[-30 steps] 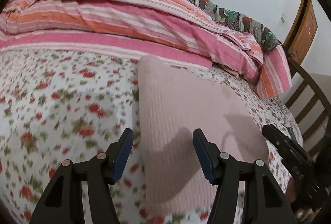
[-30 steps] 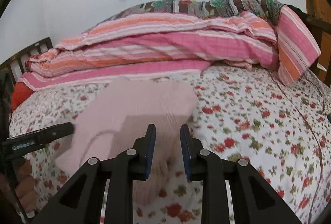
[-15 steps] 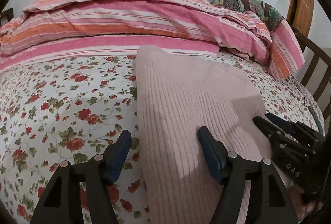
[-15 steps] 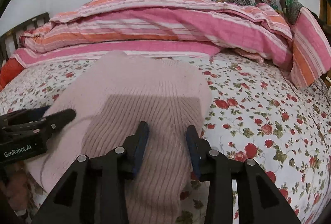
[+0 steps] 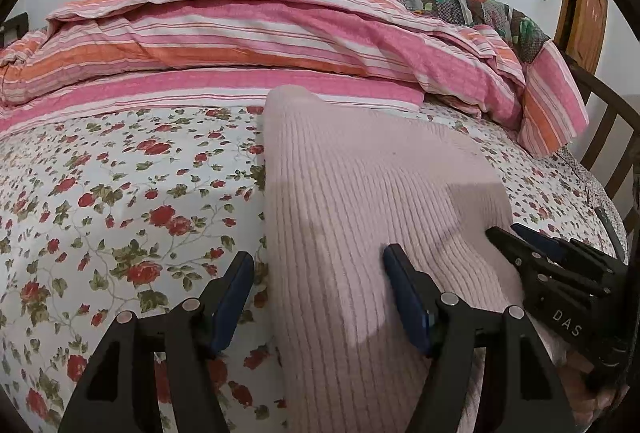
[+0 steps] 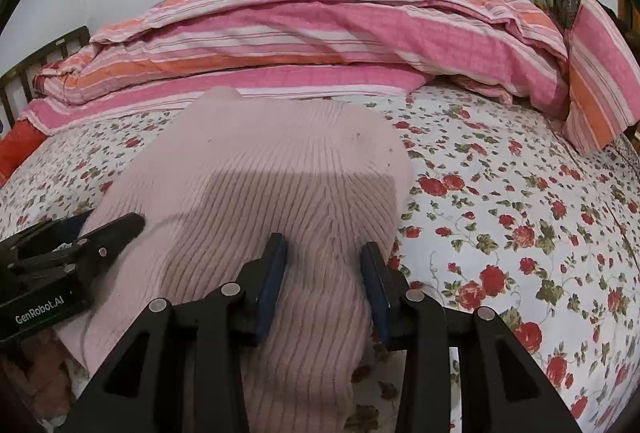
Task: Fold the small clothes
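Left gripper (image 5: 318, 279): black frame, blue pads, jaws wide apart after opening; near-left edge of the garment lies between them, unpinched. Right gripper (image 6: 324, 259): same build, jaws partly apart, recently widened, straddling the garment's near-right edge without clamping. Pale pink ribbed knit garment (image 5: 360, 193): flat on the white red-rose floral bedsheet (image 5: 120, 201), near edge toward both tools. Pink-and-orange striped quilt (image 6: 320, 33): heaped beyond, touching the garment's far end.
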Demonstrator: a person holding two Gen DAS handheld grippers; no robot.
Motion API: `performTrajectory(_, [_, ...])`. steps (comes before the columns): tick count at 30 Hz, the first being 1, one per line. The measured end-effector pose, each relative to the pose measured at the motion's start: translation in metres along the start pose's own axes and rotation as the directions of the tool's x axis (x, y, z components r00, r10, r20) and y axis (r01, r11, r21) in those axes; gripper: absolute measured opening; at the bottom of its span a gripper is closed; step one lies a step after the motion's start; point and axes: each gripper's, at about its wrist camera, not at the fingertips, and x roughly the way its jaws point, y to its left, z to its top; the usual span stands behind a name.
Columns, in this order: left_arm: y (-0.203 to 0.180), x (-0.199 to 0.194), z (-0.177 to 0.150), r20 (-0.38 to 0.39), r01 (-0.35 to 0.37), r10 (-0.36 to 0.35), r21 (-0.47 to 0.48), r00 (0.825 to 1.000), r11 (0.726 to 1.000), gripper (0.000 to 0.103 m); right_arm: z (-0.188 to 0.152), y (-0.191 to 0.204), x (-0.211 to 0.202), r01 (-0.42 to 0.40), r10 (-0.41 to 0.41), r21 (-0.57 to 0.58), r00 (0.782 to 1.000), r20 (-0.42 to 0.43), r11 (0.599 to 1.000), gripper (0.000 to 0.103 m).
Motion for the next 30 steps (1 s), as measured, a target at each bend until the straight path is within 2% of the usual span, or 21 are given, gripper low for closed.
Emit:
performTrajectory(4, [0.001, -0.003, -0.001, -0.008, 0.008, -0.008, -0.006, 1.0, 1.0, 0.068, 0.0, 0.005, -0.002, 0.028, -0.027, -0.024, 1.0, 0.003, 0.999, 0.038])
performTrajectory(9, [0.007, -0.01, -0.003, -0.014, 0.049, -0.049, -0.018, 0.999, 0.999, 0.068, 0.003, -0.007, -0.006, -0.029, 0.029, -0.017, 0.999, -0.02, 0.999, 0.04])
performTrajectory(11, [0.013, -0.013, -0.003, -0.03, 0.079, -0.08, -0.05, 0.996, 0.996, 0.068, 0.003, -0.017, -0.008, -0.019, 0.019, 0.019, 0.999, -0.03, 1.0, 0.062])
performTrajectory(13, [0.017, -0.015, -0.003, -0.052, 0.099, -0.103, -0.084, 0.993, 0.992, 0.068, 0.003, -0.031, -0.009, -0.083, 0.088, 0.09, 0.995, -0.049, 0.992, 0.063])
performTrajectory(15, [0.015, -0.02, -0.002, -0.065, 0.087, -0.093, -0.086, 0.994, 0.992, 0.067, 0.001, -0.038, -0.014, -0.101, 0.108, 0.126, 0.993, -0.053, 0.987, 0.063])
performTrajectory(21, [-0.005, -0.042, -0.003, -0.08, 0.001, 0.0, 0.012, 0.997, 1.0, 0.066, -0.003, -0.032, -0.051, -0.037, 0.037, 0.078, 0.999, -0.003, 0.996, 0.06])
performTrajectory(30, [-0.004, -0.087, -0.018, -0.083, 0.015, -0.02, -0.058, 0.996, 0.998, 0.065, -0.023, -0.042, -0.114, 0.02, -0.024, 0.101, 0.999, 0.039, 0.995, 0.06])
